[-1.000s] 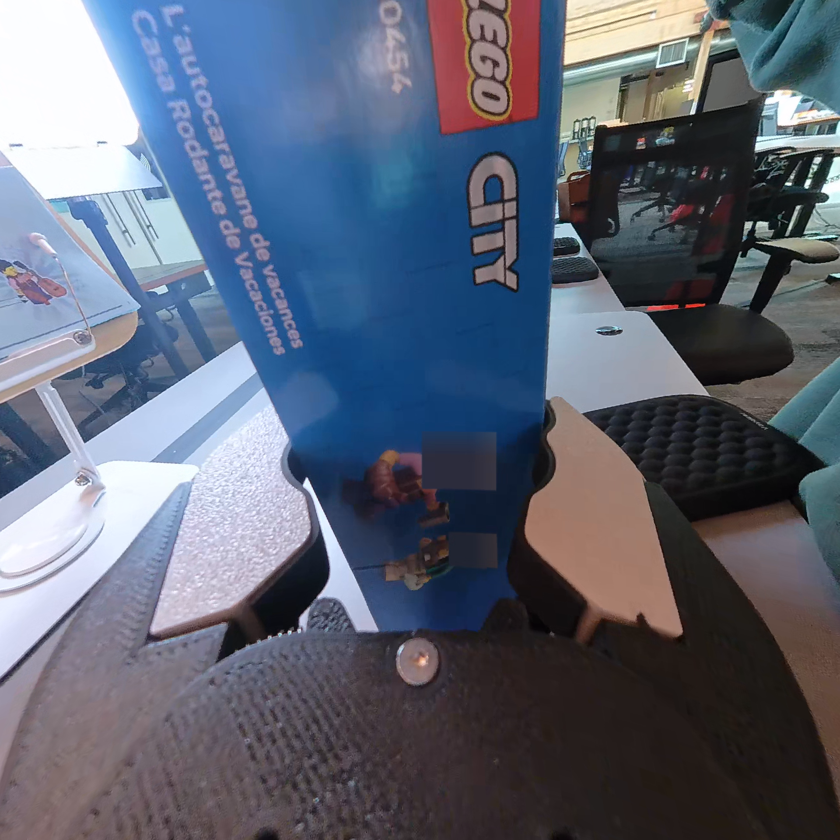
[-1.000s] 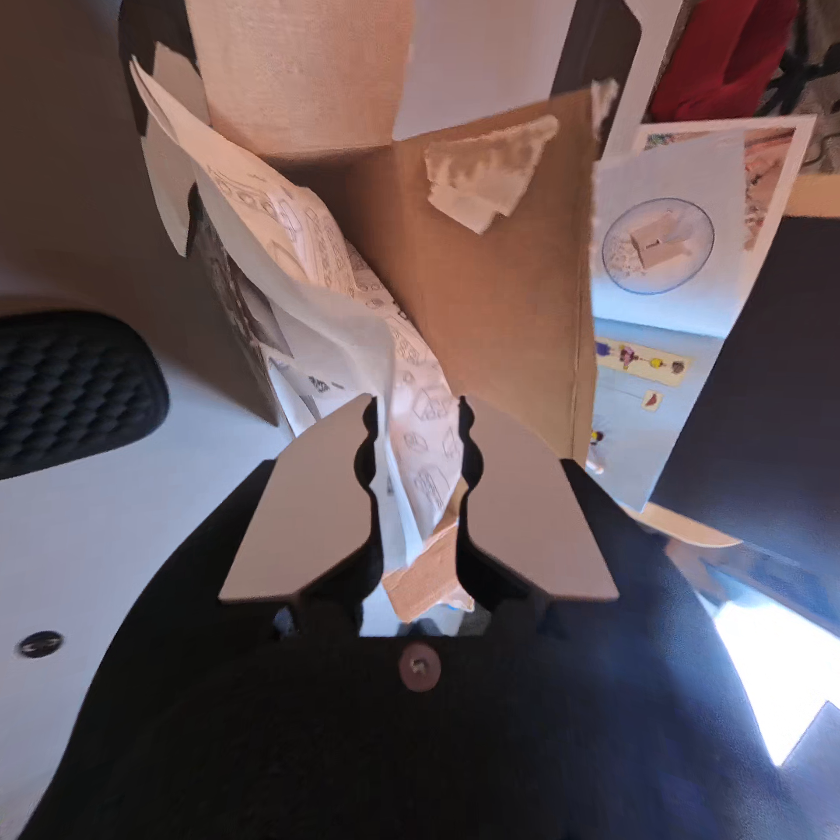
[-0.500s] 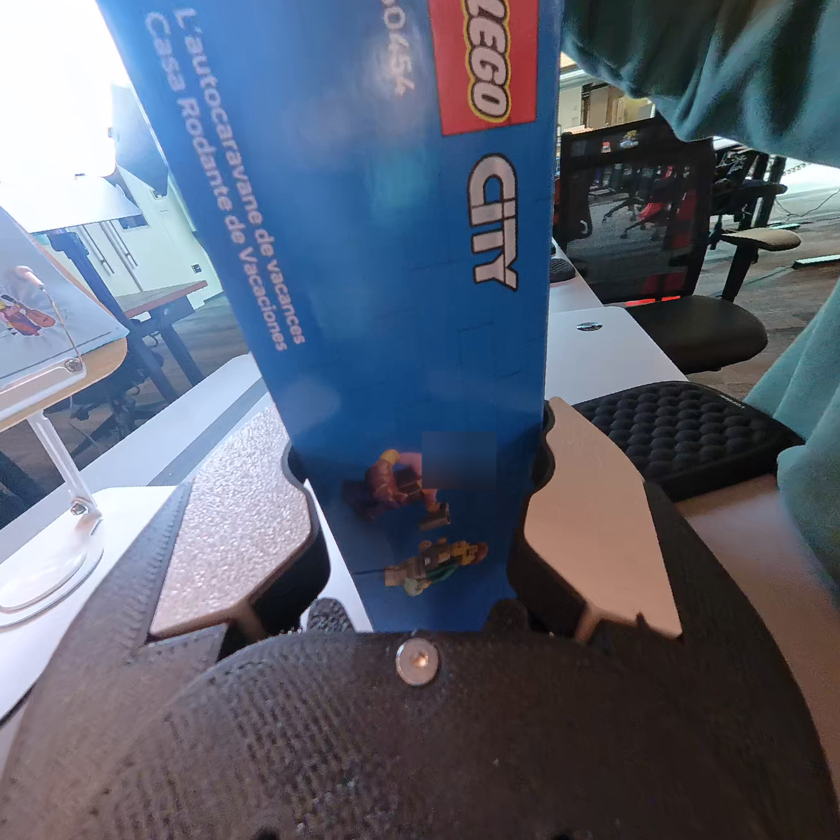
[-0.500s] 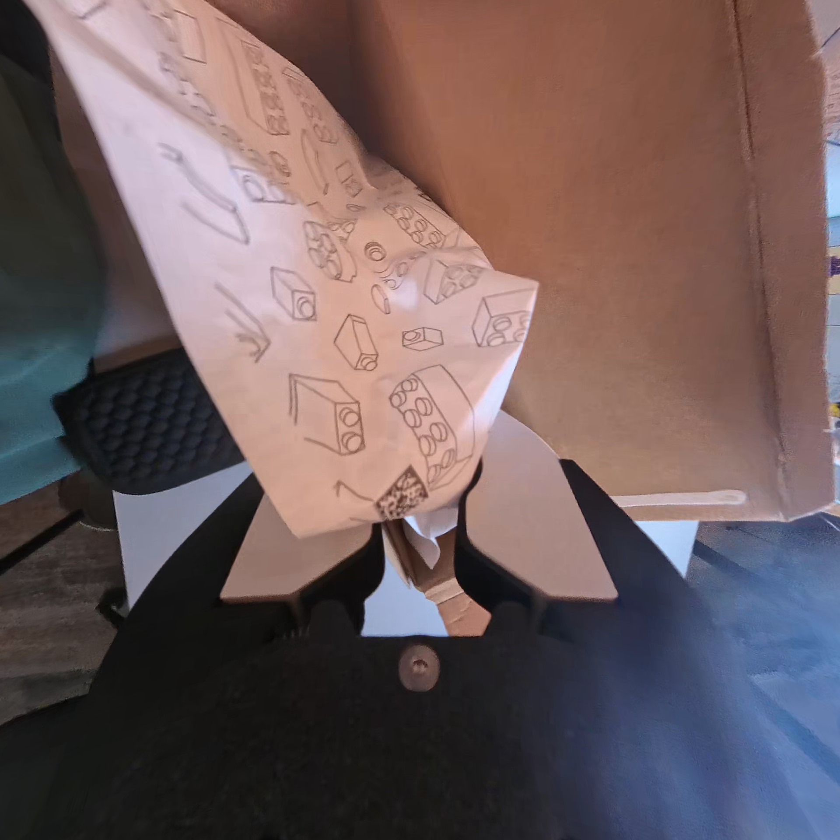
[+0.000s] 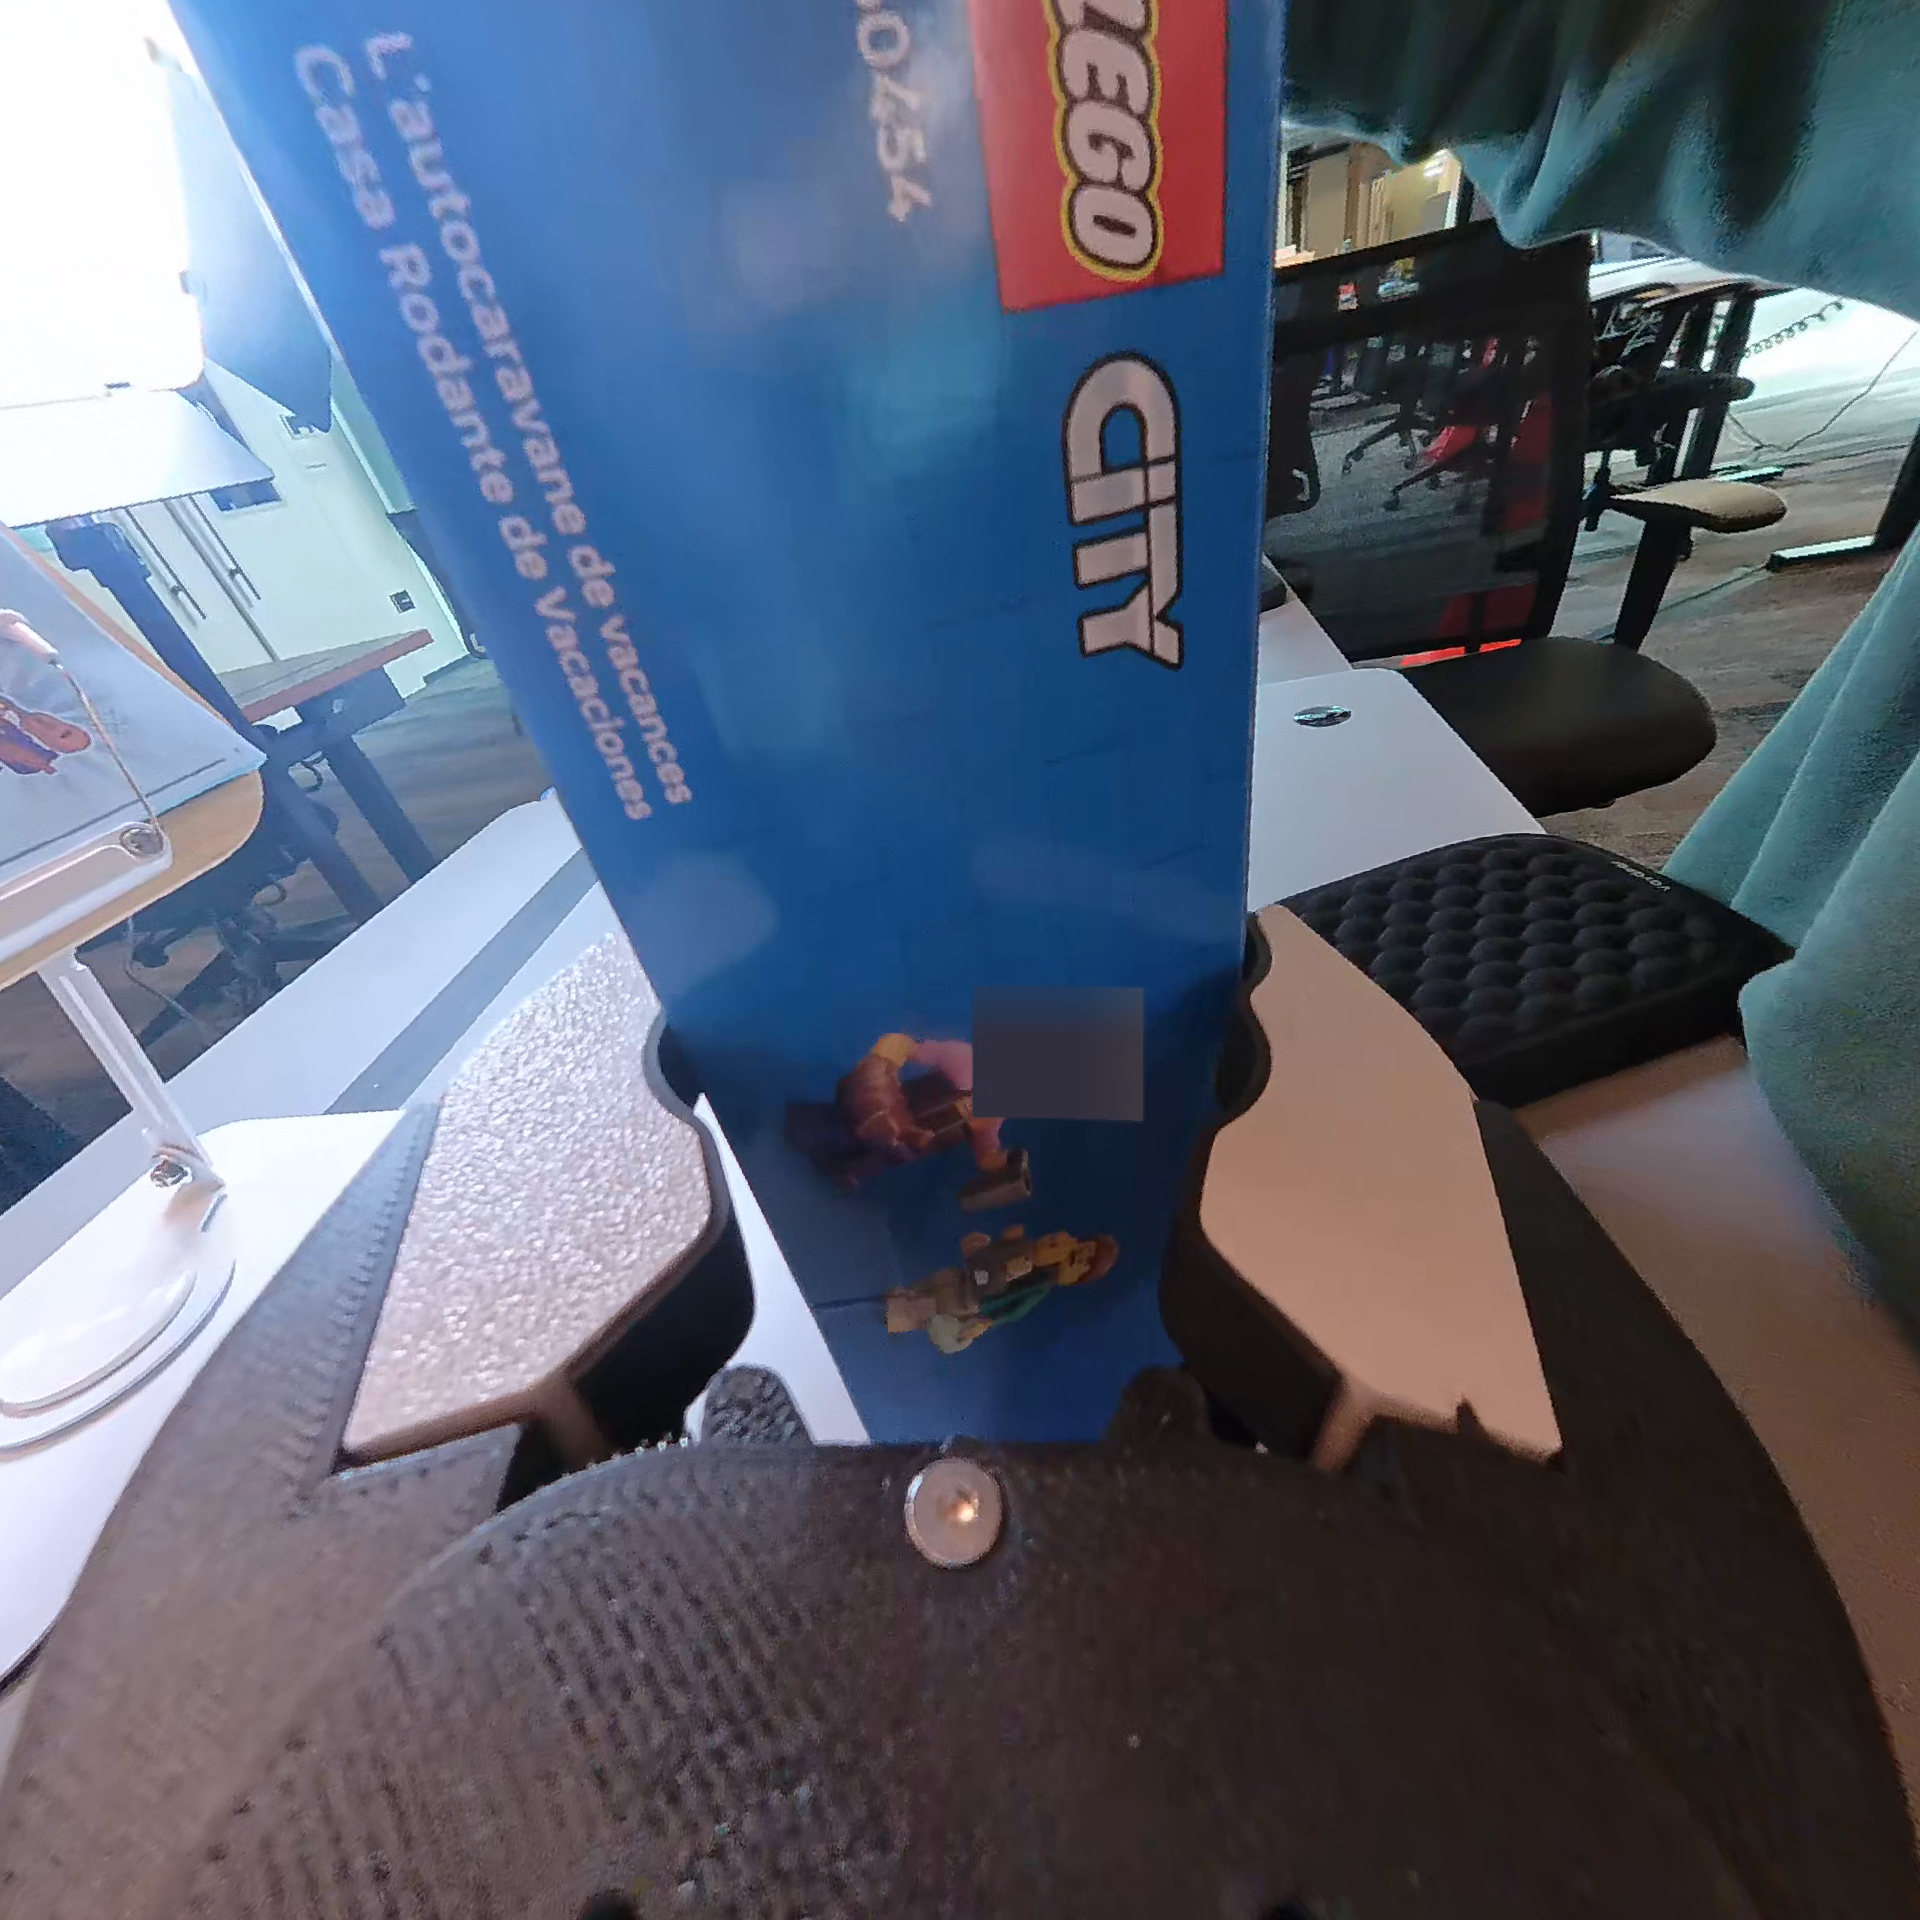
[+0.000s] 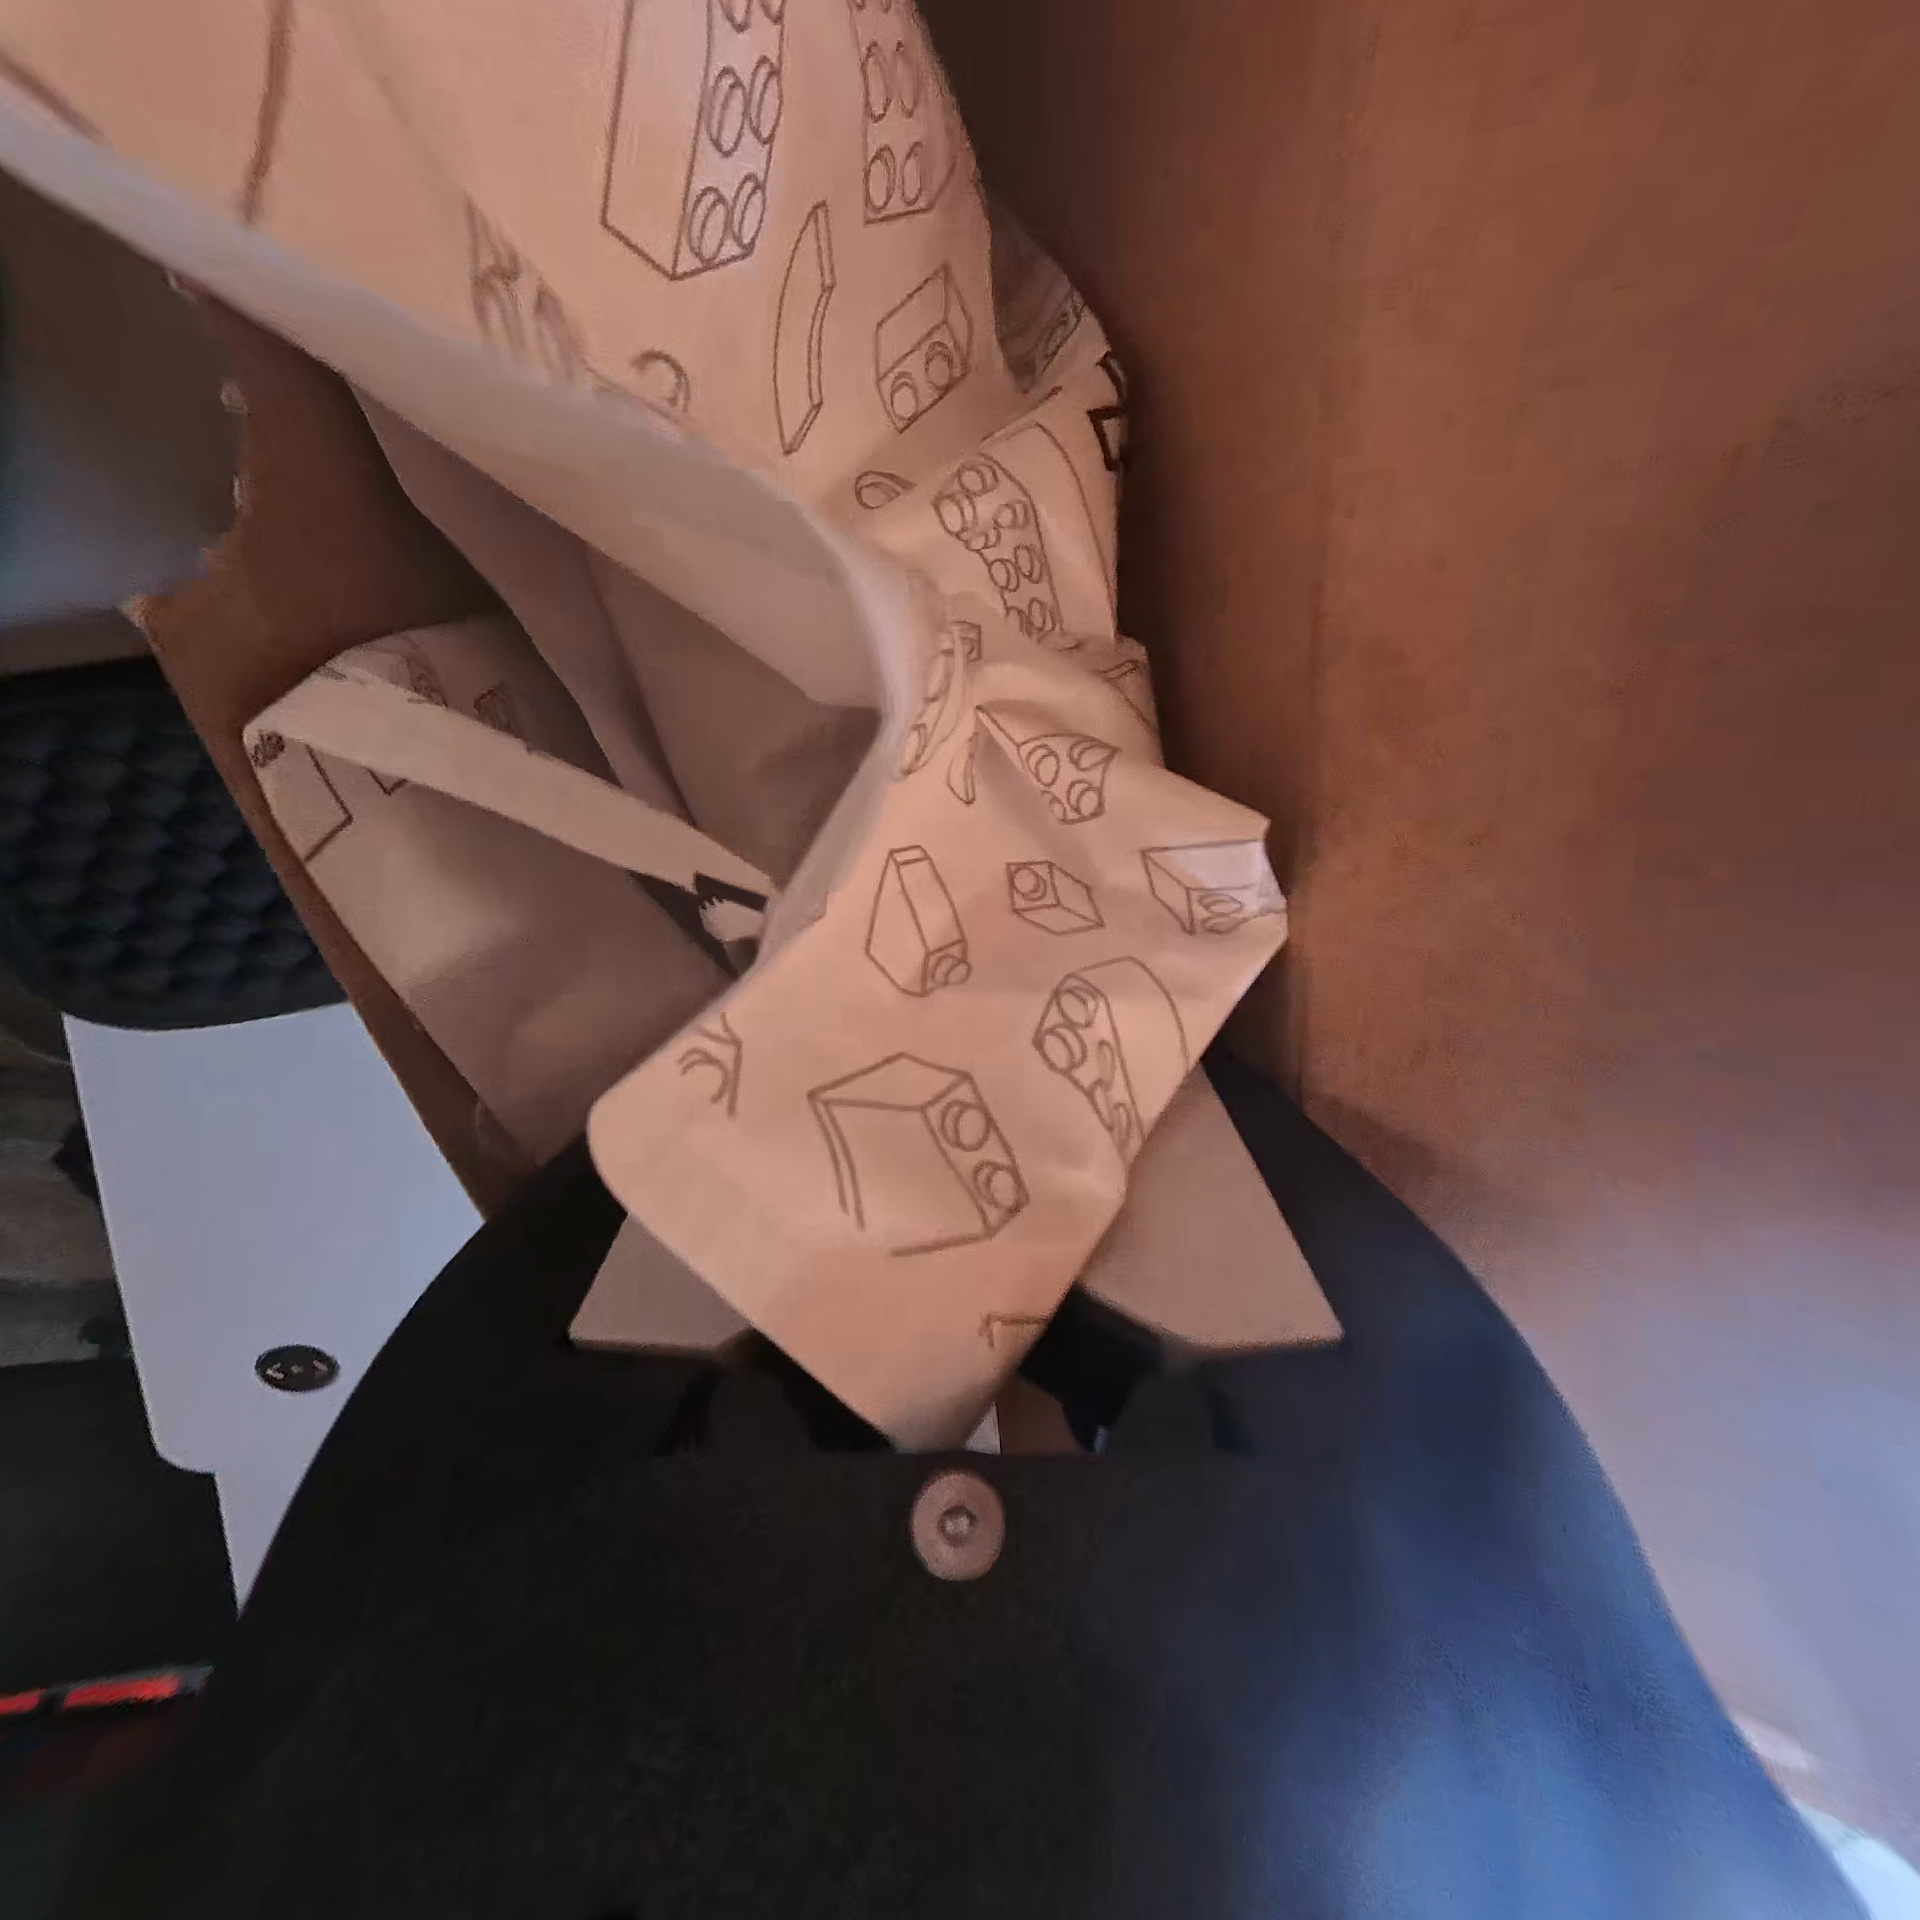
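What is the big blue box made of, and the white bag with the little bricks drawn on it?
The blue box looks like glossy printed cardboard: it shines, and its inside is plain matt brown. The white bag looks like thin matt paper, since it creases and folds sharply.

Black textured hand-held gripper [image 5: 956, 1049], silver-grey fingers [image 5: 540, 1174], one screw [image 5: 953, 1509]; teal sleeve [image 5: 1621, 114].
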`<action>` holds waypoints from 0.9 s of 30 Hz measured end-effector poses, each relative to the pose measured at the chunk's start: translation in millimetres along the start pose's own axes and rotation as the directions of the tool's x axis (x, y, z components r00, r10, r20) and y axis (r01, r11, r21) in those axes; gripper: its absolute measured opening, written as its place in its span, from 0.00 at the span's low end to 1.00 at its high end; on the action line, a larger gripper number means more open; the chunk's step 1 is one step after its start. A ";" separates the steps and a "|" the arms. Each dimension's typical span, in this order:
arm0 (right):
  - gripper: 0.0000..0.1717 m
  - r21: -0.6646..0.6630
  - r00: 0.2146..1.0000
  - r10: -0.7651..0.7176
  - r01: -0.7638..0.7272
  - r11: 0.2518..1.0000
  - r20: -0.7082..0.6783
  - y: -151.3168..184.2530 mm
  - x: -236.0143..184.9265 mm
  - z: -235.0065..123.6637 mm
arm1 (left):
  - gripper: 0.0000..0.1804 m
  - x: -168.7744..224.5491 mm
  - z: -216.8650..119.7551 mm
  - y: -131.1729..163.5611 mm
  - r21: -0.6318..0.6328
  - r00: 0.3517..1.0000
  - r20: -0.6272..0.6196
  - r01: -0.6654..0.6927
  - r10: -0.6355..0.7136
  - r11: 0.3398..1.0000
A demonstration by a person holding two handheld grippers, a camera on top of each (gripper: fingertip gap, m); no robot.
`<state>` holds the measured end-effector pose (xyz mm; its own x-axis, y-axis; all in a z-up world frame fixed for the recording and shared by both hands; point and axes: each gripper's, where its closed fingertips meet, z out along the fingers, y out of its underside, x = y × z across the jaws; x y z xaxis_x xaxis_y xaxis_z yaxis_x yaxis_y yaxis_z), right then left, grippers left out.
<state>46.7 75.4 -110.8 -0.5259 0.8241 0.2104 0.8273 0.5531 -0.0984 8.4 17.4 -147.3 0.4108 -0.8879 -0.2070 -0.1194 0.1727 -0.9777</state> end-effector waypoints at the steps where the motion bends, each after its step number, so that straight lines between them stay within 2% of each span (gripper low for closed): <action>1: 0.00 -0.031 1.000 -0.020 0.020 0.999 0.005 0.4 -2.0 1.4 | 0.56 0.4 0.4 -0.7 0.002 1.000 -0.002 -0.004 0.004 1.000; 4: 0.04 -0.113 0.998 -0.053 0.056 0.992 0.028 3.2 -8.0 3.6 | 0.56 2.8 0.3 -1.7 -0.010 1.000 -0.016 -0.013 0.013 1.000; 6: 0.07 -0.132 0.999 -0.054 0.053 0.990 -0.005 3.7 -4.8 -1.0 | 0.56 1.2 -1.7 -0.9 -0.020 1.000 -0.020 0.006 -0.007 1.000; 10: 0.13 -0.093 0.994 -0.023 0.013 0.996 -0.108 4.9 6.7 -32.7 | 0.55 0.2 -5.4 -2.1 -0.039 1.000 -0.030 0.006 -0.008 0.999; 14: 0.20 0.013 0.974 -0.065 0.070 0.997 -0.217 -20.4 9.4 -83.0 | 0.55 4.8 -5.1 -2.0 -0.063 0.999 -0.035 -0.025 0.023 0.998; 17: 0.23 0.043 0.959 -0.151 0.166 0.985 -0.238 -52.2 -3.1 -101.4 | 0.55 5.7 -3.9 -0.7 -0.079 0.999 -0.035 -0.033 0.031 0.996; 19: 0.19 0.010 0.946 -0.228 0.236 0.972 -0.229 -70.2 -12.2 -95.2 | 0.55 5.5 -3.1 0.2 -0.080 0.999 -0.034 -0.031 0.028 0.996; 22: 0.05 -0.165 0.932 -0.310 0.281 0.945 -0.187 -70.3 -11.9 -61.0 | 0.55 5.2 -2.3 0.2 -0.090 0.999 -0.031 -0.038 0.036 0.995; 25: 0.00 -0.194 0.955 -0.279 0.256 0.947 -0.103 -71.6 -14.2 -36.1 | 0.56 5.2 -2.7 0.0 -0.096 0.999 -0.019 -0.046 0.045 0.994; 27: 0.00 -0.219 0.960 -0.272 0.253 0.942 -0.064 -67.5 -15.7 -18.7 | 0.56 5.2 -2.3 -0.4 -0.101 0.999 -0.016 -0.048 0.046 0.994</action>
<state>2.8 22.9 -89.2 -0.7178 0.6327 0.2908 0.6899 0.7028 0.1738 8.5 11.8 -147.8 0.3901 -0.8857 -0.2516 -0.2300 0.1709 -0.9581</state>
